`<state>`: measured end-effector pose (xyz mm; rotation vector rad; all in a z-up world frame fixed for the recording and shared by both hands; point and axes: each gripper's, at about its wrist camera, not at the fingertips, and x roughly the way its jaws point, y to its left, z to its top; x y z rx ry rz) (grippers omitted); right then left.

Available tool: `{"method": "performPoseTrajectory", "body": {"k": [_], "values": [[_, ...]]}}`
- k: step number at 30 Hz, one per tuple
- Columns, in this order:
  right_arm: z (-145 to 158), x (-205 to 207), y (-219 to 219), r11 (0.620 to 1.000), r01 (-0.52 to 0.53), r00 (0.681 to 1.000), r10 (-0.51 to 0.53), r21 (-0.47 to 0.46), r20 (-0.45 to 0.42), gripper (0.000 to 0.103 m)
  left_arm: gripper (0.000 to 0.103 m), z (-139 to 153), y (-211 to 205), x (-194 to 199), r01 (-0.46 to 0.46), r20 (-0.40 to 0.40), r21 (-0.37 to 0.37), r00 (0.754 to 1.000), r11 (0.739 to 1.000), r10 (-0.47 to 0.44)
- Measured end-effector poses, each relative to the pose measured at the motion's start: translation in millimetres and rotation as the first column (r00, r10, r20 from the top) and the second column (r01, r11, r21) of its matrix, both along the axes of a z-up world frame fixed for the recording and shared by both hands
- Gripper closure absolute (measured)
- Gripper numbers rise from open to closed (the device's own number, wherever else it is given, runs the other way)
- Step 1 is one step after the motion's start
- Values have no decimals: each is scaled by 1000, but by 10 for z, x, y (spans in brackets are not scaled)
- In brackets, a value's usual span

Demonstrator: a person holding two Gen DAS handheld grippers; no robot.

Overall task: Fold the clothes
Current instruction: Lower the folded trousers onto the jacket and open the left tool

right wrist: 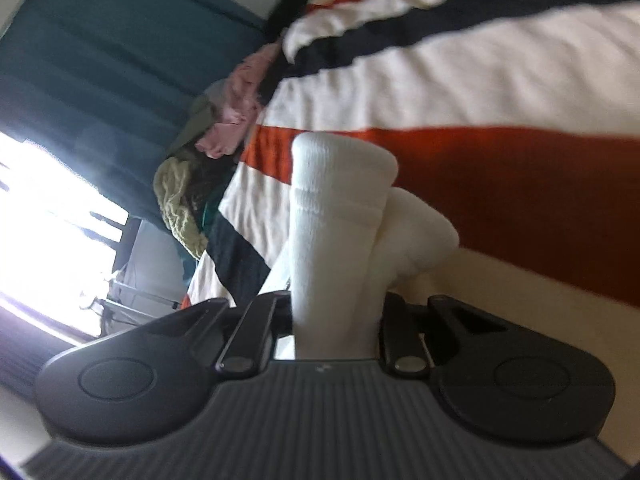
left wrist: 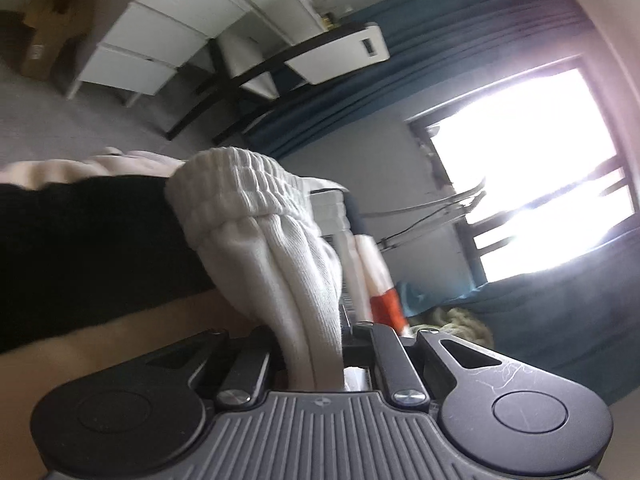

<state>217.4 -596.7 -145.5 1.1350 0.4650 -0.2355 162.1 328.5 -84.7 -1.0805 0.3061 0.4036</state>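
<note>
A white ribbed sock (left wrist: 272, 240) fills the middle of the left wrist view; its cuff end sticks up and out of my left gripper (left wrist: 316, 344), which is shut on it. In the right wrist view my right gripper (right wrist: 336, 312) is shut on the other end of the white sock (right wrist: 340, 208), whose foot part bends to the right. Both views are tilted and the sock is held above a striped bed cover (right wrist: 480, 60) with white, orange and dark bands. The fingertips are hidden by the sock in both views.
A pile of clothes (right wrist: 208, 148), pink, green and cream knit, lies at the bed's far edge. Black and cream garments (left wrist: 80, 240) lie to the left. White drawers (left wrist: 160, 40), a chair (left wrist: 248, 68), blue curtains (left wrist: 440, 40) and a bright window (left wrist: 532, 172) stand beyond.
</note>
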Motion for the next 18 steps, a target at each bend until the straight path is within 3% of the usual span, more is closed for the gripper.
{"method": "performPoseTrajectory", "body": {"k": [1, 4, 12, 14, 16, 18], "values": [[1, -45, -21, 1000, -9, 1000, 9, 1, -4, 86, 93, 25, -18, -11, 21, -33, 56, 999, 998, -19], [-5, -113, -76, 999, -44, 999, 44, -14, -15, 86, 93, 84, -83, -28, 99, -131, 208, 989, 973, -72], [-216, -233, -110, 995, -50, 998, 53, 84, -29, 81, 80, 109, -349, -119, 236, -340, 293, 932, 926, -130], [-258, -245, -126, 992, -49, 999, 51, 118, -14, 73, 68, 193, -484, -270, 236, -347, 294, 929, 926, -126], [-296, -247, -91, 989, -64, 998, 64, 134, 4, 40, 38, 292, -637, -374, 240, -377, 300, 919, 923, -117], [-325, -201, -39, 985, -98, 995, 95, 141, 24, 25, 29, 392, -796, -456, 249, -405, 320, 908, 914, -105]]}}
